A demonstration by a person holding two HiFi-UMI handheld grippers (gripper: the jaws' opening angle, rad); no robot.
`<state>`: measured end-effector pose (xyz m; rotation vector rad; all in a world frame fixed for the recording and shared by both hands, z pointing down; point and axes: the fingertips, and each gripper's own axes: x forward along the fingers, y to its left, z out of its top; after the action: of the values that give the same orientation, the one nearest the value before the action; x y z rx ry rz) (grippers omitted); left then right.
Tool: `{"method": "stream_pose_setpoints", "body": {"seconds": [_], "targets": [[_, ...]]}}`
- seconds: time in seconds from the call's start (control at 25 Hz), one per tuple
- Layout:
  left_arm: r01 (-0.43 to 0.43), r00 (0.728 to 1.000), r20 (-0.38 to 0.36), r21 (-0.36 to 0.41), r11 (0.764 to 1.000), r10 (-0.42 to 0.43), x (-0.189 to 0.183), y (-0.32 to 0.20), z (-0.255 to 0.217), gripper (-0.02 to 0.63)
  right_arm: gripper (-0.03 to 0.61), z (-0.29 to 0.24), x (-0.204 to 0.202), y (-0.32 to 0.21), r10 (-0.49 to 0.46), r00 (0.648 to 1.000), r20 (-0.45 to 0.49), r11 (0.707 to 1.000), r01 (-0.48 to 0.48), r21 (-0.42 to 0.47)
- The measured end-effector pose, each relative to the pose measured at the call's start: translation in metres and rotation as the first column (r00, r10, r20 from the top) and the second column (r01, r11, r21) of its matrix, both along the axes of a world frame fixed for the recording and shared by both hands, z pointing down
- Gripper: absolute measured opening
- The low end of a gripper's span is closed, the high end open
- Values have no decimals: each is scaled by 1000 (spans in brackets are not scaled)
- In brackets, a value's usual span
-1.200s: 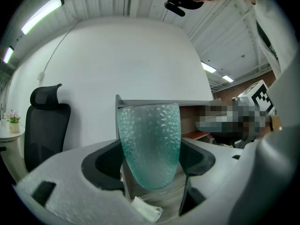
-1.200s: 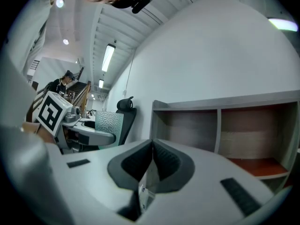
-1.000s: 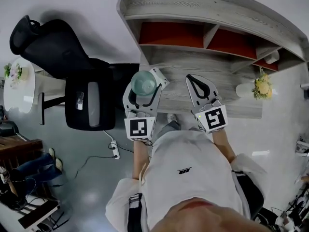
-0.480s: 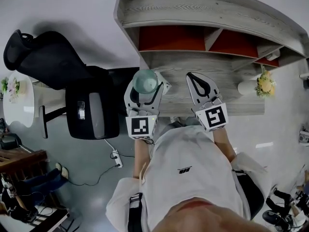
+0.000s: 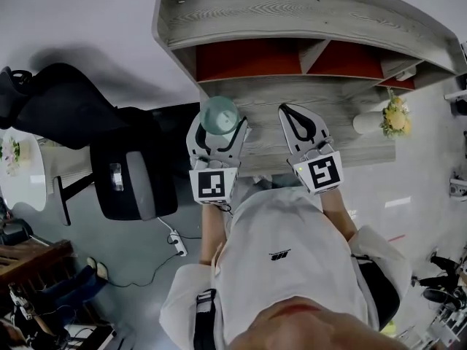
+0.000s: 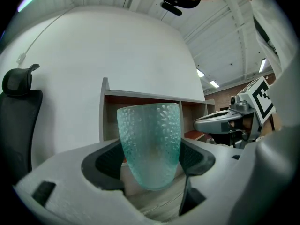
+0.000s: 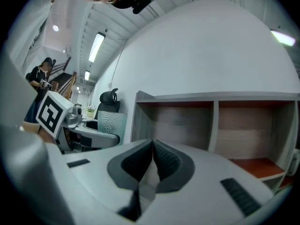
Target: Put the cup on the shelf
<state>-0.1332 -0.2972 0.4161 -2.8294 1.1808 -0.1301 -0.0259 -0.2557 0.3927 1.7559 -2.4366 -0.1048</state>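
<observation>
Here's the teal cup (image 6: pixel 150 142), upright and rim up, pinched at its lower half between the left gripper's (image 5: pixel 218 130) jaws, over the near part of the desk (image 5: pixel 263 115). The shelf (image 5: pixel 292 20) stands beyond it at the desk's far side, open compartments facing the cup. The right gripper (image 7: pixel 151 161), just right, has its jaws pressed together on nothing. Far right, a white vase (image 5: pixel 363 122) holds yellow flowers (image 5: pixel 396 119).

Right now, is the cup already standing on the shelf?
No, the cup is held between the fingers of the left gripper, with the shelf behind it.
</observation>
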Motion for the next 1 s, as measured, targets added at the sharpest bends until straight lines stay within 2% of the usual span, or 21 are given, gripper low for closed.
{"method": "stream_pose_setpoints", "body": {"seconds": [0.2,0.36,0.84,1.0], "targets": [[-10,1000,-20,-13,1000,10,17,-7,-3,373,28,4,10,-5,8,1000,4,1000,-8,-3],[-25,1000,7,-4,1000,25,26,-16,4,373,28,7,18,-13,7,1000,15,1000,-7,-3],[-29,1000,8,-34,999,29,51,-45,12,373,28,17,28,-36,-14,1000,27,1000,14,-22],[-40,999,30,-22,999,40,58,-55,16,373,28,20,37,-43,-4,999,35,999,5,-32]]}}
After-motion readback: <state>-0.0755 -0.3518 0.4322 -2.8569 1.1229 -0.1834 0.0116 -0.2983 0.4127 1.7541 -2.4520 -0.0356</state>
